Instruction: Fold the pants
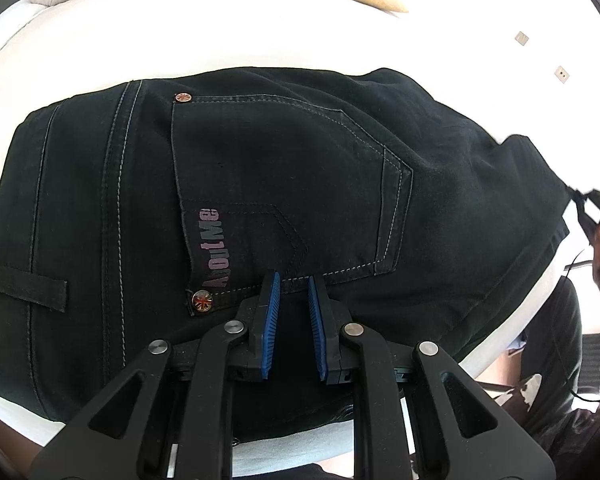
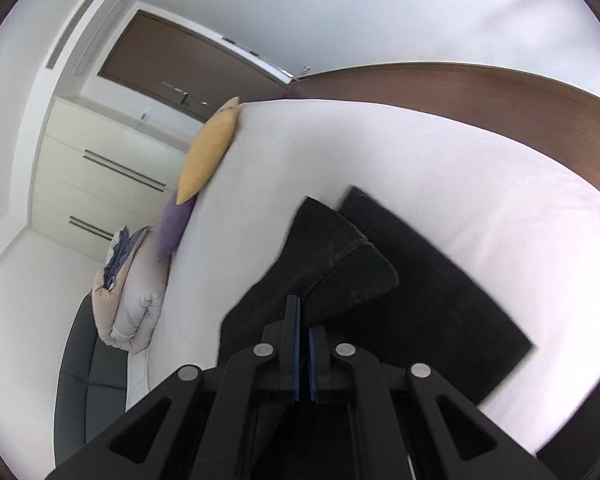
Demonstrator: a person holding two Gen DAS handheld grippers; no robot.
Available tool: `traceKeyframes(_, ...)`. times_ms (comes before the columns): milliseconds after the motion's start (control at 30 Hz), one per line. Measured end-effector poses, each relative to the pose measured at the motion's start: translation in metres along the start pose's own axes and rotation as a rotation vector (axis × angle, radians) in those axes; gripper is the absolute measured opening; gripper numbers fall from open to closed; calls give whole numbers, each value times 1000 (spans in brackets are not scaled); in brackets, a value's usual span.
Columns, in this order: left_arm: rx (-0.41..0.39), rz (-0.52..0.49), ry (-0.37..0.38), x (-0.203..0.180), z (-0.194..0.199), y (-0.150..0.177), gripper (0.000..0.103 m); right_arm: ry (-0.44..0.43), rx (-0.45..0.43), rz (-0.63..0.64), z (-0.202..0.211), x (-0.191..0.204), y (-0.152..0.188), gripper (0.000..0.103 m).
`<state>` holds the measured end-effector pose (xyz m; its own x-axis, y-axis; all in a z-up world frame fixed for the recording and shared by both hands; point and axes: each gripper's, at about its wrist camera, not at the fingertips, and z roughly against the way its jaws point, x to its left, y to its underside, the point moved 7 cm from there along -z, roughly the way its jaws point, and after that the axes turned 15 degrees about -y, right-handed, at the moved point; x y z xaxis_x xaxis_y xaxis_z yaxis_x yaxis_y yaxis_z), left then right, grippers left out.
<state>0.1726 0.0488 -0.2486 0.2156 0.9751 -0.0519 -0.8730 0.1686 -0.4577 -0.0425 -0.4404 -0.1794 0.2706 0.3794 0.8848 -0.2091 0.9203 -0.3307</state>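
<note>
Pants (image 1: 260, 184) lie on the white bed (image 1: 260, 40), seat up. Our left tool (image 1: 293, 292) is pressed nearly together at the back pocket's lower edge, likely pinning the waist end as an anchor. Our right tool (image 2: 304, 320) is pinching the leg hems (image 2: 332, 256), lifted off the bed, presumably to carry them toward the waist.

The left wrist view looks steeply down, close over the pants (image 1: 260, 184). The right wrist view faces across the bed (image 2: 380, 168); both share pants and bed.
</note>
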Motion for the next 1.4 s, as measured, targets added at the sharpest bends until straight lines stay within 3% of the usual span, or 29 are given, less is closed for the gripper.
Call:
traceKeyframes(133,14,-8,-18,-2,0,-3,15,5,-7,-65,13,-34,12,5)
traceKeyframes(233,21,-6,-30,-4,1,-6,15,-3,-6,-80,11,-37,16,10)
traceKeyframes(300,22,0,-36,-6,1,-8,15,-65,-5,-124,9,-37,17,35)
traceKeyframes(367,21,1,-42,-7,1,-8,15,-120,-27,-142,5,-31,13,46)
traceKeyframes(433,22,0,-47,-8,1,-8,15,-127,-54,-144,-1,-24,8,46)
traceKeyframes(467,22,-1,-49,-8,0,-7,15,-123,-54,-135,-1,-23,6,37)
traceKeyframes(500,23,-2,-50,-8,0,-7,15,-96,-49,-121,-1,-26,4,10)
traceKeyframes(567,24,-2,-53,-9,-1,-7,15,-65,-38,-130,1,-38,3,8)
traceKeyframes(1100,28,-79,-100,-21,4,-4,15,-21,-35,-118,16,-48,7,6)
traceKeyframes(1333,0,-38,-80,-19,4,-2,15,-50,4,-63,10,-49,5,5)
traceKeyframes(1367,-3,-33,-76,-18,4,-2,15,-54,7,-60,13,-49,2,6)
traceKeyframes(1400,-6,-26,-70,-17,3,-2,15,-21,-24,-58,23,-50,-4,15)
